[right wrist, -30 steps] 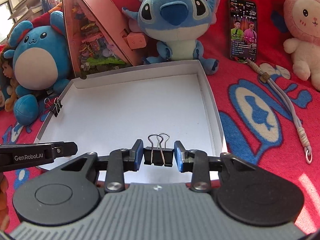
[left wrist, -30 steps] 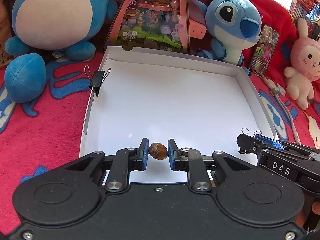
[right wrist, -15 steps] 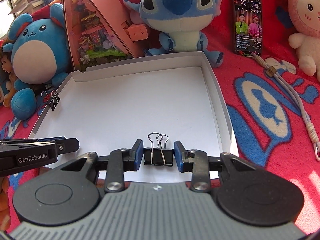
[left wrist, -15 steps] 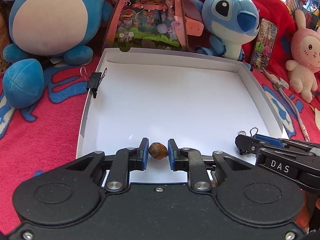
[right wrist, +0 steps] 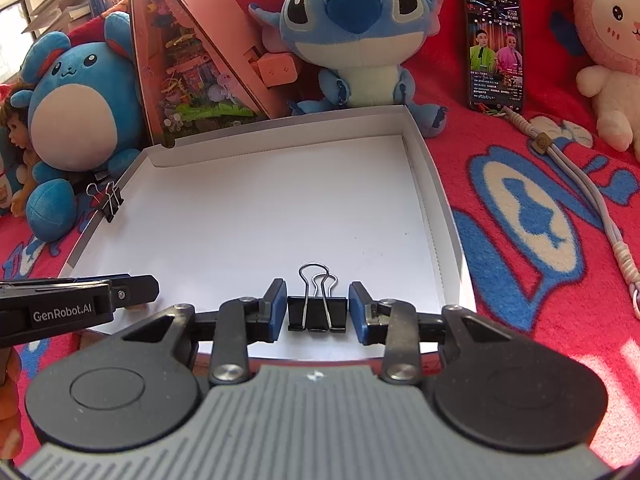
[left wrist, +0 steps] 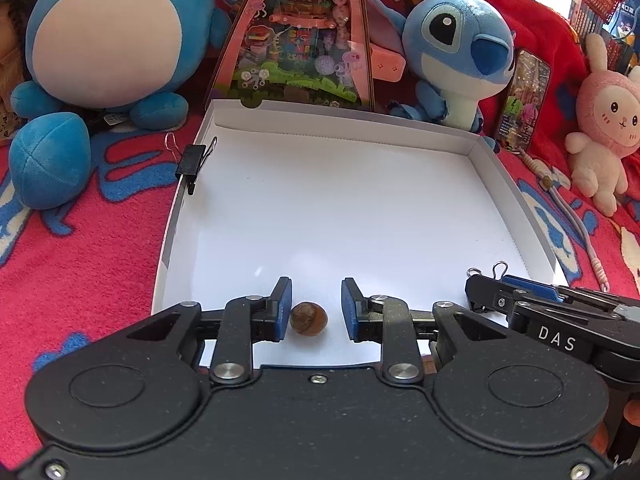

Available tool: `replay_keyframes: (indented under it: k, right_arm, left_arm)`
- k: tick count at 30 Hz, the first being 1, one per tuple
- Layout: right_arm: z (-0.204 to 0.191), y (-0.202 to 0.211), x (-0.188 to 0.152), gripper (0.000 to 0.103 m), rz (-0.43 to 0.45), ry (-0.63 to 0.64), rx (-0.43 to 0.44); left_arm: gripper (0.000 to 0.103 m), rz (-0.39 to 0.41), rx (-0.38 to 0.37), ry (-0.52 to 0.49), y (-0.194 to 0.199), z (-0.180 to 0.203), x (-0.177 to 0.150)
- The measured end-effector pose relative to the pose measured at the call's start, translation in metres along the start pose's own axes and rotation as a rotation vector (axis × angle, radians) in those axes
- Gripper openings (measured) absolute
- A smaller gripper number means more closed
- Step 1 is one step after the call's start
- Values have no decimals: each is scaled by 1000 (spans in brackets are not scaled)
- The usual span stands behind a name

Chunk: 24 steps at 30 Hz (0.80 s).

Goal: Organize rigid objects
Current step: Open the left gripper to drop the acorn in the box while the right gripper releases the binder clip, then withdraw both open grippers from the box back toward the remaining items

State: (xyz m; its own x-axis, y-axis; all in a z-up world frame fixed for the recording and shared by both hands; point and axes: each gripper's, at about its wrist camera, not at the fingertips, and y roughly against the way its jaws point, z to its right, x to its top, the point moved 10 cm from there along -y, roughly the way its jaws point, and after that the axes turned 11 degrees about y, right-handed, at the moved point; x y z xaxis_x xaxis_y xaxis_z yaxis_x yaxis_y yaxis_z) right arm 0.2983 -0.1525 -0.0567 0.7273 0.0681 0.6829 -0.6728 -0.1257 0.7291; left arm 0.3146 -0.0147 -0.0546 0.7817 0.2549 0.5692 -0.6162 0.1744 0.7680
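The left gripper (left wrist: 313,309) is opening, releasing a small, hard, roll-prone brown nut (left wrist: 308,318) at the white box's (left wrist: 520,200) near edge; the right gripper (right wrist: 318,308) is opening off a light, stiff binder clip (right wrist: 317,313), best pinched across its body.

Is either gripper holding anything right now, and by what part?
Nothing is held. Both sets of jaws are opening: the brown nut lies free between the left gripper pads, the binder clip free between the right gripper pads.

"DAS" on right tongs (left wrist: 484,294); "GenRobot.AI" on left tongs (right wrist: 132,288).
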Motion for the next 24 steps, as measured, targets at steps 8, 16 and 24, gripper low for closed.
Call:
replay_keyframes:
  k: [8,16,24]
  right_arm:
    - [-5,24,3,66,72,42,0]
    - [-7,59,-5,81,149,68,5]
    - [-15,92,-20,90,226,133,-15]
  left_arm:
    - [54,84,-37,-70,35,11,-1]
    - [80,180,-64,-151,75,17,-12]
    - [83,203,-126,-170,107,23,-38]
